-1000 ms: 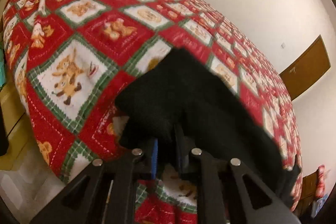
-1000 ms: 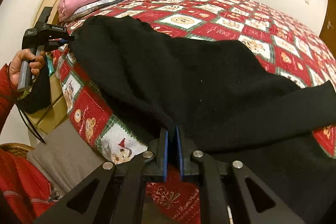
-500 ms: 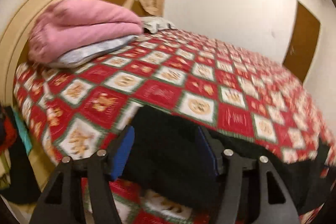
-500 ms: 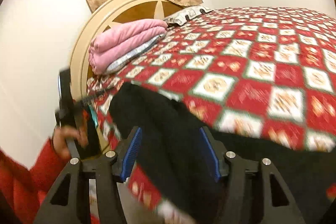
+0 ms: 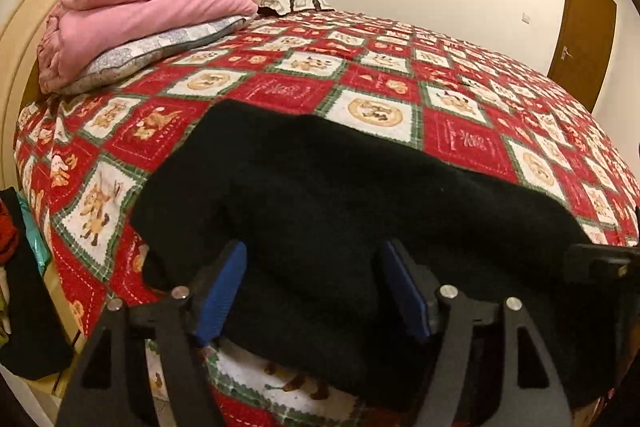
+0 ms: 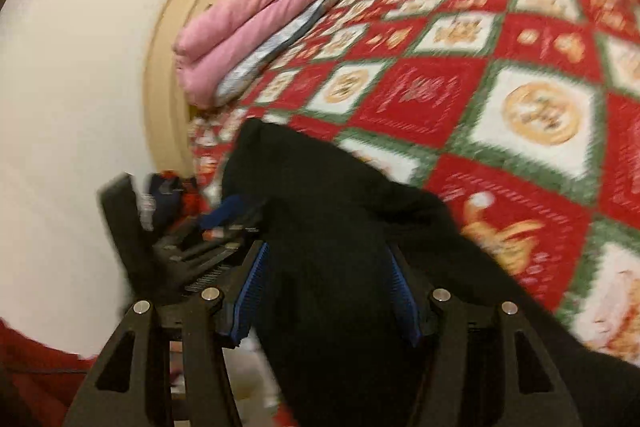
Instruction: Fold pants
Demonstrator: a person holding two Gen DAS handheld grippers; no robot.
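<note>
The black pants point(image 5: 340, 195) lie along the near edge of the bed, partly hanging over its side. My left gripper point(image 5: 312, 287) is open, its blue pads either side of the near edge of the pants, holding nothing. My right gripper point(image 6: 326, 291) is open too, with the black pants point(image 6: 340, 227) between and beyond its blue pads. The right wrist view is blurred. The left gripper point(image 6: 224, 219) shows there at the left, close to the end of the pants. Part of the right gripper point(image 5: 600, 259) shows at the right edge of the left wrist view.
The bed has a red, green and white patchwork quilt point(image 5: 460, 99). A folded pink blanket point(image 5: 140, 3) lies on a grey pillow point(image 5: 160, 47) by the cream round headboard point(image 5: 24, 27). A brown door point(image 5: 580, 35) is at the far right. Dark clothes point(image 5: 24, 287) hang at the left.
Both grippers have opened and let go of the pants, which now lie on the bed. Both cameras have tilted up; the right gripper has swung left toward the left one.
</note>
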